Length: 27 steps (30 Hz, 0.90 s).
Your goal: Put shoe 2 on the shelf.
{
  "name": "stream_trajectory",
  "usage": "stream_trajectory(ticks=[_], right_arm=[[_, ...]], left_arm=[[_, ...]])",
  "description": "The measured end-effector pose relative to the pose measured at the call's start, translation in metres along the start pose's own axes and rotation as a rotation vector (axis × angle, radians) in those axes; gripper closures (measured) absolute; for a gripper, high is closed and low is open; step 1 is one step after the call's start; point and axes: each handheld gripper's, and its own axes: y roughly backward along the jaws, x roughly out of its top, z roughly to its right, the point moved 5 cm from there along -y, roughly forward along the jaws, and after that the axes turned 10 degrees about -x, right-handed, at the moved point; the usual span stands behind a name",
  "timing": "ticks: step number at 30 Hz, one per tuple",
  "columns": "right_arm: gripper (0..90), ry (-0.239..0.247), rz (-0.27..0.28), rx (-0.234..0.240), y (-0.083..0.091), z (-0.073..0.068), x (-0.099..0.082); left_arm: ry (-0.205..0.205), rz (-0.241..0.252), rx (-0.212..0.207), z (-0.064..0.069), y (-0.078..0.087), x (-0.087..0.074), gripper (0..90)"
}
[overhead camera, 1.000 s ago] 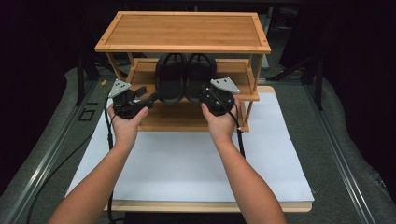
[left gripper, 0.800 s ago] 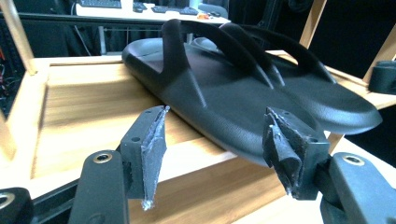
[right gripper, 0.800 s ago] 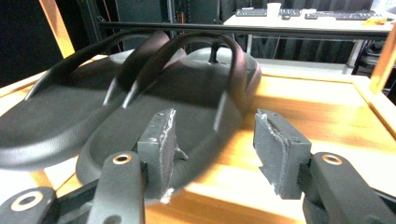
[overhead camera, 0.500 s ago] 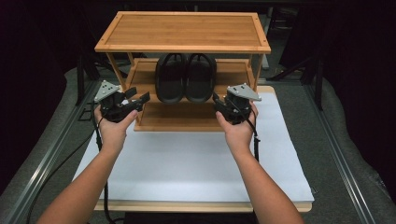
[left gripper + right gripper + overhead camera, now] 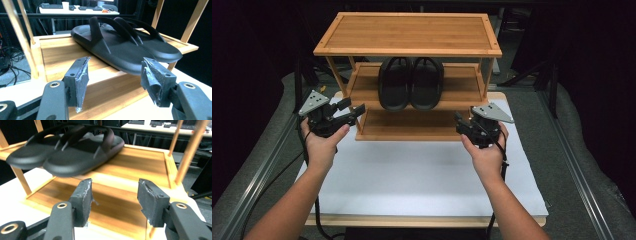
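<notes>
Beside the rack, left claw and right claw gape, holding nothing.

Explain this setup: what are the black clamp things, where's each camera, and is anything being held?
No robot here: a person holds a two-jaw gripper in each hand. The high view looks down on the table from the person's side: left gripper, right gripper. The other two pictures come from cameras riding on the grippers, looking along their black jaws. On the white mat stands a bamboo rack with a pair of black sandals on its middle shelf, their near ends overhanging the edge. Both grippers are open and hold nothing; the right one's jaws have just been opening.
</notes>
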Motion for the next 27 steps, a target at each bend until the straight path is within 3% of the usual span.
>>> stream_trajectory(ticks=[1, 8, 12, 15, 16, 18, 20, 27], right_arm=[[45.6, -0.006, 0.002, 0.031, 0.002, 0.002, -0.003], [45.5, -0.014, -0.044, 0.031, 0.018, 0.022, -0.026], [44.7, -0.002, -0.05, 0.053, 0.025, 0.029, -0.039], [44.5, 0.005, -0.04, 0.044, 0.03, 0.032, -0.048], [44.2, 0.014, -0.061, 0.03, 0.033, 0.033, -0.052], [43.8, 0.004, -0.067, 0.058, 0.036, 0.034, -0.058], [43.1, 0.004, -0.065, 0.031, 0.04, 0.035, -0.064], [39.5, -0.02, -0.056, 0.032, 0.043, 0.039, -0.082]], left_arm=[[-0.001, -0.003, -0.002, 0.0, 0.002, -0.001, 39.0], [-0.015, -0.024, 0.0, 0.0, 0.017, -0.01, 38.2], [0.001, -0.029, -0.006, 0.0, 0.025, -0.019, 38.2], [0.011, -0.036, -0.007, 0.0, 0.031, -0.029, 38.4], [0.016, -0.032, -0.007, 0.001, 0.033, -0.033, 38.4], [0.016, -0.034, -0.001, 0.001, 0.035, -0.041, 38.4], [0.017, -0.039, 0.009, 0.0, 0.038, -0.052, 38.3], [0.053, -0.059, 0.018, -0.006, 0.039, -0.085, 38.2]])
